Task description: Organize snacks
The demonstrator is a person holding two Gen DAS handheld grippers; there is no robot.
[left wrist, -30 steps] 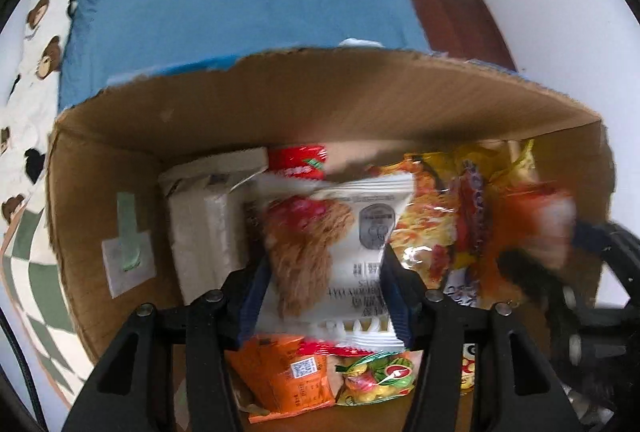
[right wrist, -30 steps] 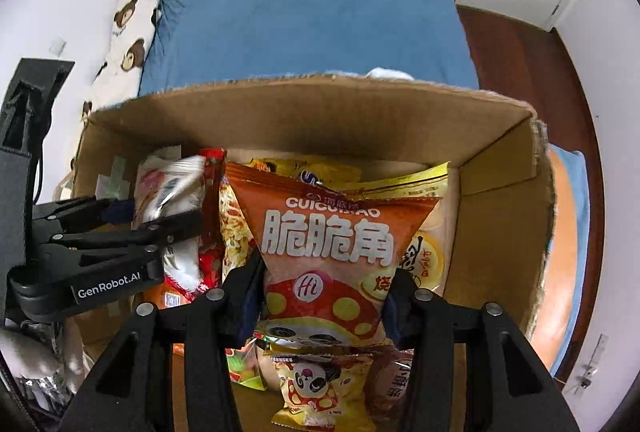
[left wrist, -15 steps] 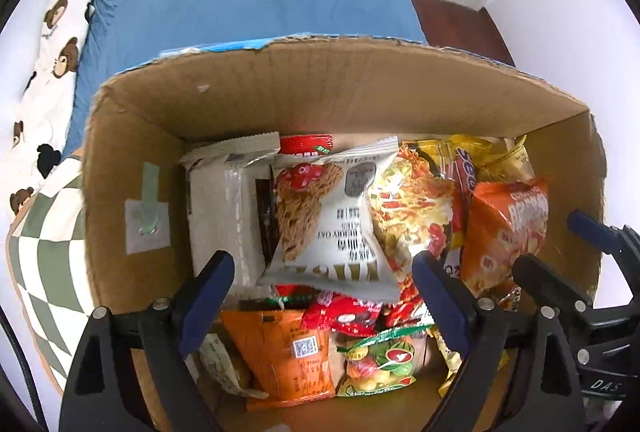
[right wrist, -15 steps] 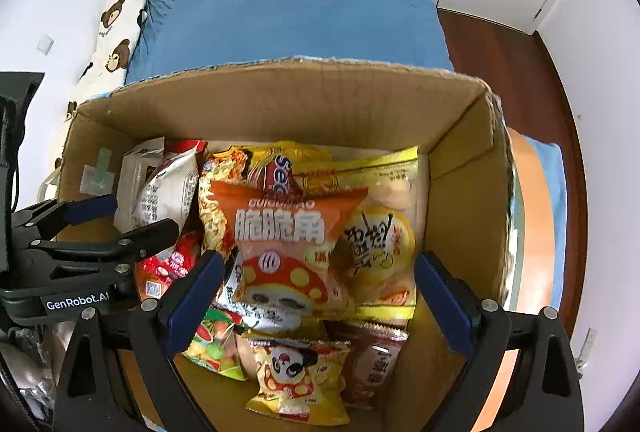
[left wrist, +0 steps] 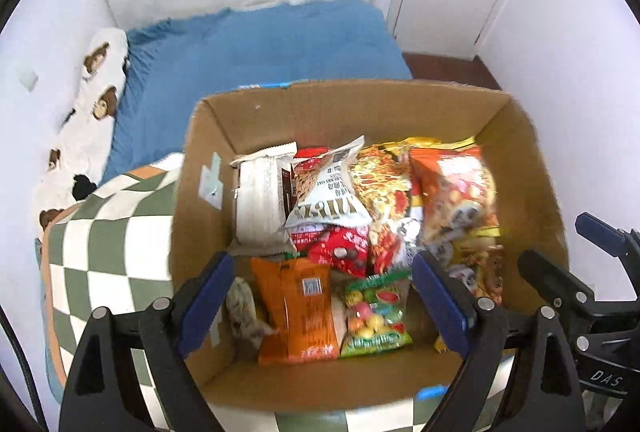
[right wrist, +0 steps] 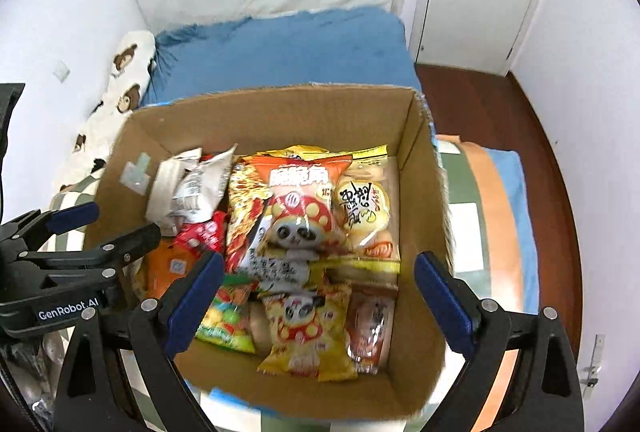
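Cardboard box (left wrist: pixel 224 136) of snack packets, left tongs (left wrist: pixel 320 296) and right tongs (right wrist: pixel 320 292) above, both wide open, empty

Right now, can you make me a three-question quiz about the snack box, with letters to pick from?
1. Where is the candy bag with the colourful balls?
A. on the blue bed
B. in the cardboard box, near its front wall
C. on the floor

2. What colour is the bedspread behind the cardboard box?
A. blue
B. red
C. black

3. How do the jaws of the left gripper and right gripper stand?
A. both wide apart, empty
B. both squeezing bags
C. one squeezing a bag

Answers: 1 B, it lies inside beside the orange packet. 2 A, the cover shows plain blue. 3 A, nothing sits between either pair of pads.
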